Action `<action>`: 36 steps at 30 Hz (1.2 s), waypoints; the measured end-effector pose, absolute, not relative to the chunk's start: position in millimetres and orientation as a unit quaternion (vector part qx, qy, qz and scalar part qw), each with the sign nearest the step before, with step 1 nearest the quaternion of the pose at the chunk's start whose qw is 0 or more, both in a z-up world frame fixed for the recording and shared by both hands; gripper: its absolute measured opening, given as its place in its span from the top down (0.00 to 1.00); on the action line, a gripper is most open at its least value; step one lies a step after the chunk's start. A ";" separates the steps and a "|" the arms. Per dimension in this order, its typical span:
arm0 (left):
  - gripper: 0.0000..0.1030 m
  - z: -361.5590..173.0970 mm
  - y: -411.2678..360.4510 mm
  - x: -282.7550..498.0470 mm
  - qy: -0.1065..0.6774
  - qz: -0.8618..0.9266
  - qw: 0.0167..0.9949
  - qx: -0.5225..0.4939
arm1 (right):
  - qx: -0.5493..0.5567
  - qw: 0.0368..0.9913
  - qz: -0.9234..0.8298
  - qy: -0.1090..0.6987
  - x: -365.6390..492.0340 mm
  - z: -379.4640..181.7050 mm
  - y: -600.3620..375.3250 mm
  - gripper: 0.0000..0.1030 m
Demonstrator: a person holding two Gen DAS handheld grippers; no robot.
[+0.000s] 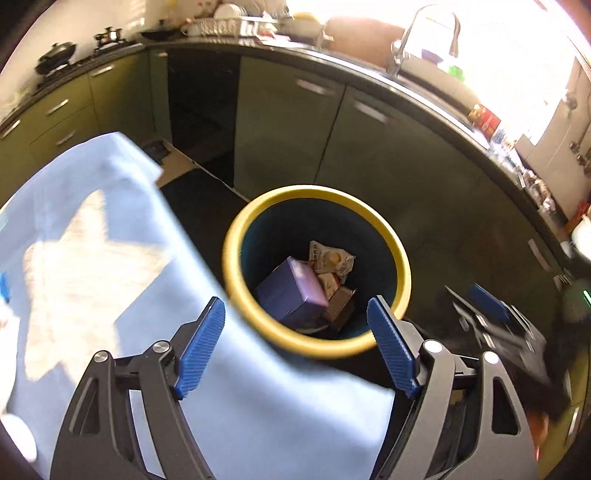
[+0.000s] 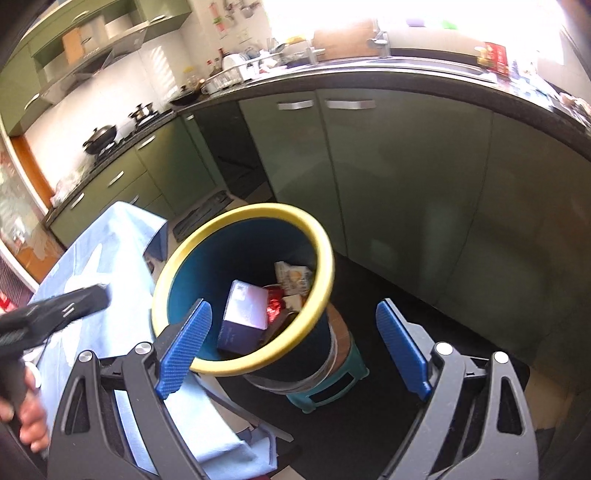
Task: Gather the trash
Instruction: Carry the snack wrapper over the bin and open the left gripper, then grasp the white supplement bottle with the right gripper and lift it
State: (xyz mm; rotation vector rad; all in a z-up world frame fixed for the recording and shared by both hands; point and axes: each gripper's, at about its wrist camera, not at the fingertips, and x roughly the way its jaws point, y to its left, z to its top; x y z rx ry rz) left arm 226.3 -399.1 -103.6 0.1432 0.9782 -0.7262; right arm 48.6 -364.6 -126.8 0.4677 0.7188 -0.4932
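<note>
A dark teal trash bin with a yellow rim (image 1: 236, 240) (image 2: 317, 236) stands beside a table with a light blue cloth (image 1: 110, 258) (image 2: 110, 258). Inside lie a purple box (image 1: 291, 291) (image 2: 245, 314), a snack wrapper (image 1: 332, 258) (image 2: 293, 275), a red foil piece (image 2: 275, 301) and small cartons. My left gripper (image 1: 295, 354) is open and empty, above the bin's near rim. My right gripper (image 2: 295, 347) is open and empty, above the bin; it also shows in the left wrist view (image 1: 491, 314). The left gripper shows at the left edge of the right wrist view (image 2: 99, 295).
The bin sits on a green stool (image 2: 332, 380) on a dark floor. Green kitchen cabinets (image 1: 295, 133) (image 2: 388, 166) run behind it under a dark counter with a sink tap (image 1: 417, 33), a dish rack (image 2: 236, 72) and pans on a stove (image 2: 101, 138).
</note>
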 end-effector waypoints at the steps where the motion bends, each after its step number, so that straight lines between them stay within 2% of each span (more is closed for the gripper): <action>1: 0.21 -100.1 -382.9 220.7 0.451 -0.339 0.824 0.061 | 0.221 0.881 -0.230 0.349 53.4 -126.6 -358.5 0.17; 4: 0.17 -87.6 -332.8 206.4 0.418 -0.325 0.847 0.046 | 0.207 0.886 -0.211 0.358 67.9 -124.9 -342.2 0.17; 11: 0.15 -51.1 -200.2 176.4 0.348 -0.233 0.908 0.021 | 0.169 0.899 -0.144 0.378 109.1 -115.4 -281.7 0.17; 21: 0.14 -55.1 -45.3 154.4 0.346 -0.113 0.931 -0.021 | 0.092 0.912 -0.026 0.398 164.8 -93.1 -156.8 0.17; 31: 0.14 -69.0 46.4 138.7 0.343 -0.063 0.936 -0.049 | 0.044 0.909 0.148 0.386 183.8 -75.2 -31.7 0.17; 36: 0.14 -70.9 64.8 134.3 0.341 -0.067 0.936 -0.059 | -0.032 0.881 0.243 0.405 191.9 -90.7 10.0 0.17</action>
